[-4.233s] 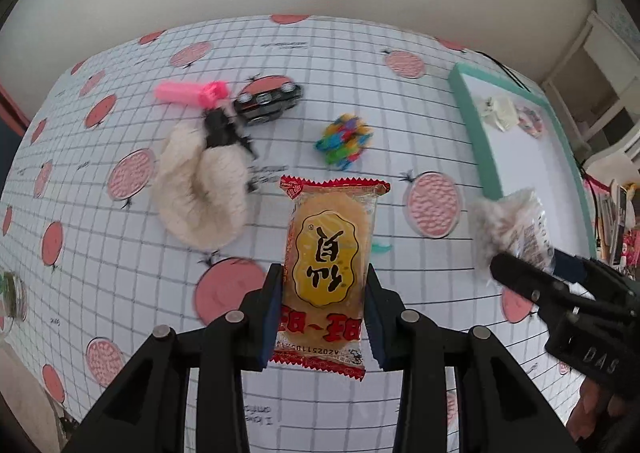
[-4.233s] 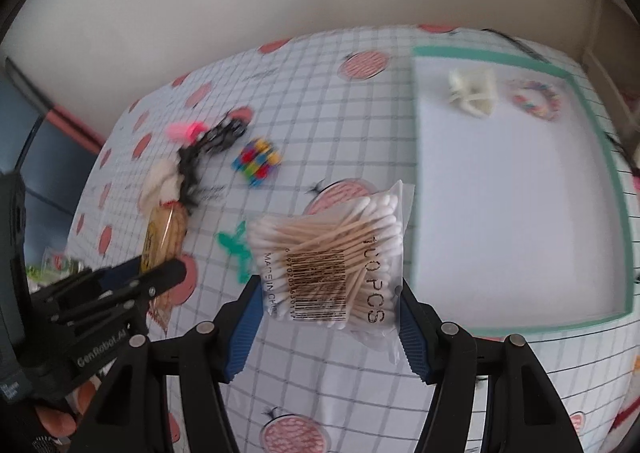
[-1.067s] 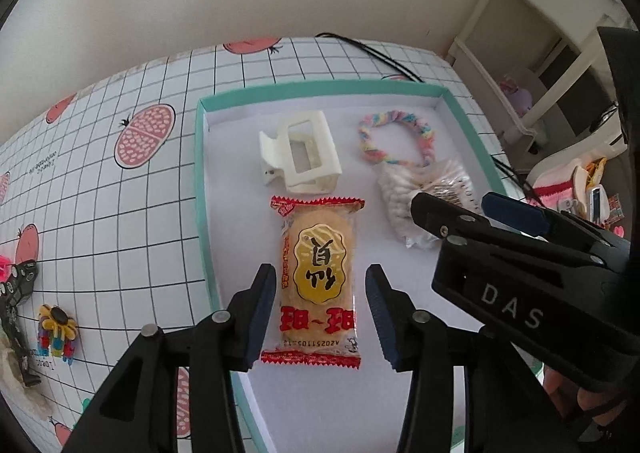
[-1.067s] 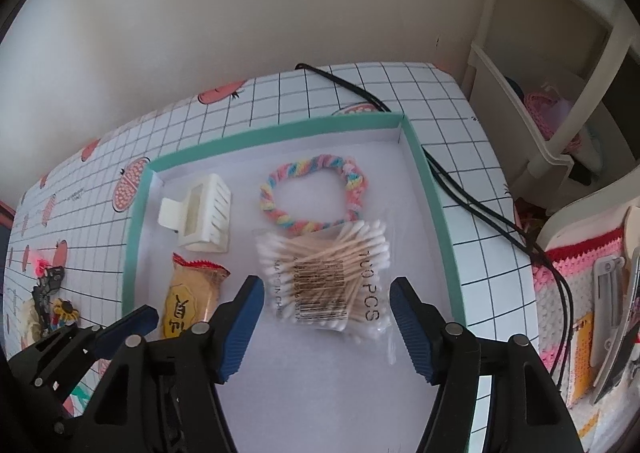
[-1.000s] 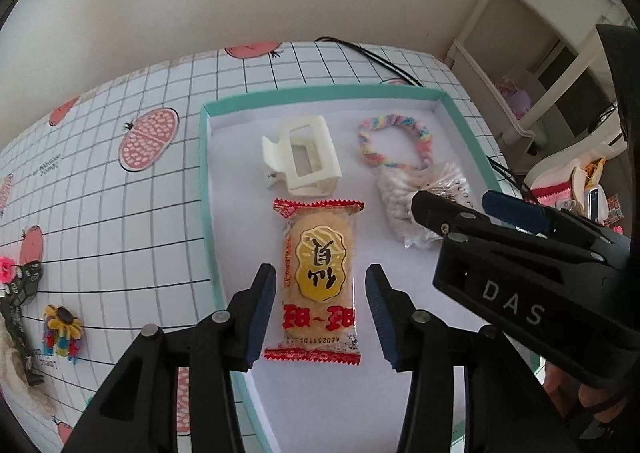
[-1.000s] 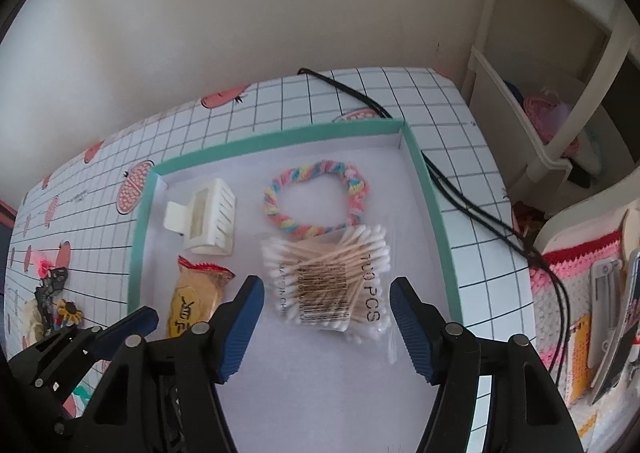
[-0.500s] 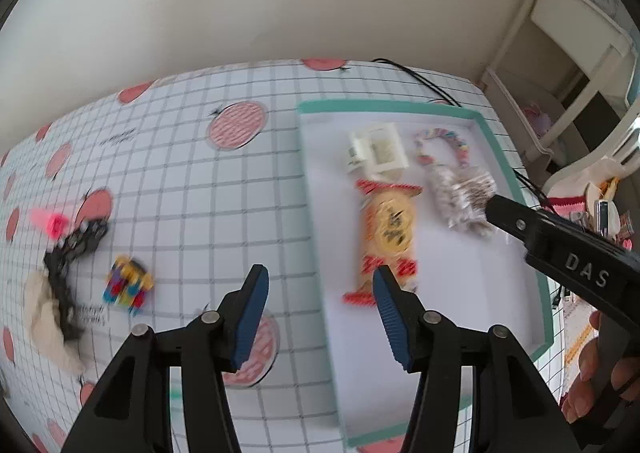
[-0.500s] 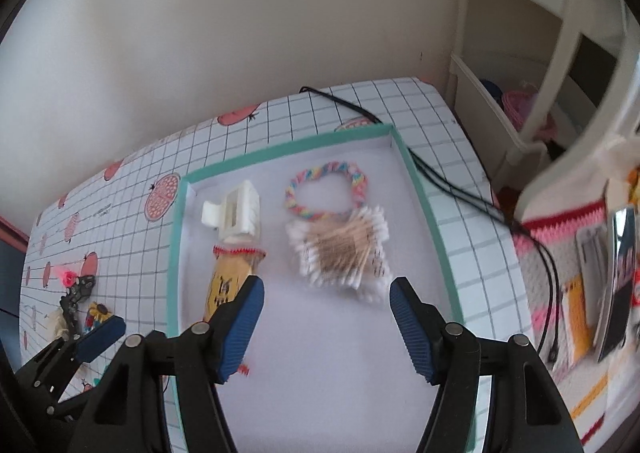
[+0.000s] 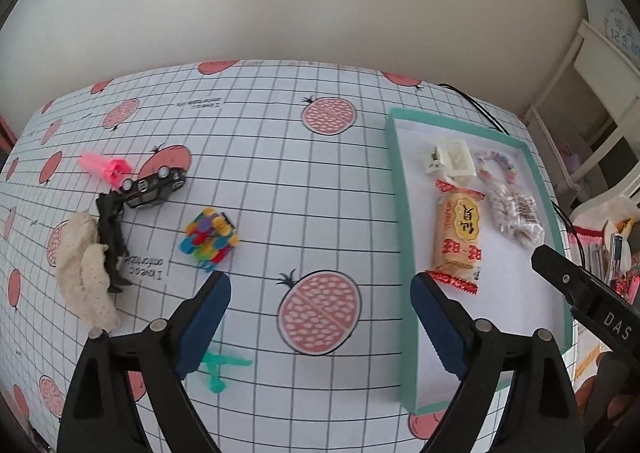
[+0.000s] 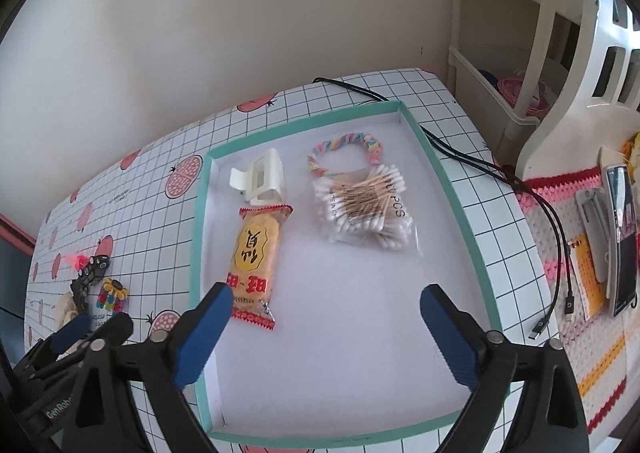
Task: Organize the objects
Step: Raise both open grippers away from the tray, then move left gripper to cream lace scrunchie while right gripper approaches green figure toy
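Tray: teal-rimmed tray [image 10: 452, 189] on the tabletop [image 9: 280, 157], white inside, at 3 o'clock in the left wrist view.
Tray contents: white hair clip [image 10: 260, 177], rainbow hair tie [image 10: 344, 145], snack packet [image 10: 256, 249] and cotton swab bag [image 10: 364, 209], all lying flat at the far end; the near half is bare.
Things left to sort: pink clip [image 9: 106, 169], black toy car [image 9: 154, 187], cream lace fabric [image 9: 86, 269] with a dark piece against it, colourful block toy [image 9: 210, 235] and teal plastic piece [image 9: 218, 367], all loose at 9 to 10 o'clock.
Left gripper: left gripper [image 9: 320, 295] has its fingers spread wide and holds nothing, above bare tabletop between the toys and the tray.
Right gripper: right gripper [image 10: 326, 303] has fingers equally wide and empty, over the tray's bare near half.
Step in hand: likely reaching for the next loose thing.
Doing it well: the block toy lies nearest the left gripper; straddle it squarely, close gently, lift clear of the rim, and set it in the bare half, apart from the packet.
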Tool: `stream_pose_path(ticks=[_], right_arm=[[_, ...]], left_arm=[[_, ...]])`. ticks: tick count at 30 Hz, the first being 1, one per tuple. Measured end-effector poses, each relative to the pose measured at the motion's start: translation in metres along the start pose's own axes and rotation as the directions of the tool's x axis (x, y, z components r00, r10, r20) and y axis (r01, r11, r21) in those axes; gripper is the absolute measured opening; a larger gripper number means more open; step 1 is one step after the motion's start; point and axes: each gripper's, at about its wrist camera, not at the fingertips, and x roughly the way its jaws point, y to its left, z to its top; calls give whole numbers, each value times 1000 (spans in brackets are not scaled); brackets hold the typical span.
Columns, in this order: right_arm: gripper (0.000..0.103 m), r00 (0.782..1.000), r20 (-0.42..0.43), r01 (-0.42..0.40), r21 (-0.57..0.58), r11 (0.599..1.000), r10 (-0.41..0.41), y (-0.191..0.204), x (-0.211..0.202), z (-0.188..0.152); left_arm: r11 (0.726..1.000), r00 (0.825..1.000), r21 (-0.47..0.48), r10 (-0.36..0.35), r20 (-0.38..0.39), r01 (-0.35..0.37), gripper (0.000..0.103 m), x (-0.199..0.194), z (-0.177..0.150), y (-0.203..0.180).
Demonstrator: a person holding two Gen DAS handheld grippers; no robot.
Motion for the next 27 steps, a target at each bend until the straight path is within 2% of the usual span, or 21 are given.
stream_pose_path(ticks=[3,5,6,9,15,23,27], right_arm=[[103,1000,-1,-6,-3,1000,6,1,0,-4],[103,1000,3,-3,-6,1000,3,2,-1,-5],[103,1000,4,-3,-8,1000,3,2,-1,-6],[103,1000,5,-7,-17,1000,7,3,-2,-8],[103,1000,2,3,-10,1000,-3,1,0,-11],[103,1000,-4,17,-23,1000,-17,2,2,-12],[103,1000,-4,16,-29,999,-16,3,3,-12]], left_arm=[[1000,1000,-11,14,12,-14,95,-5,-2,7],[1000,1000,-23,16,19,-16,102,-7,-4,12],[999,999,-32,18,27,-17,103,-9,-5,14],[999,999,-47,21,43,-19,103,-9,-9,20],[997,999,-58,45,21,-44,103,0,-14,27],[999,999,-45,6,32,-5,103,0,-14,20],[999,999,-44,11,34,-9,103,-1,-13,20]])
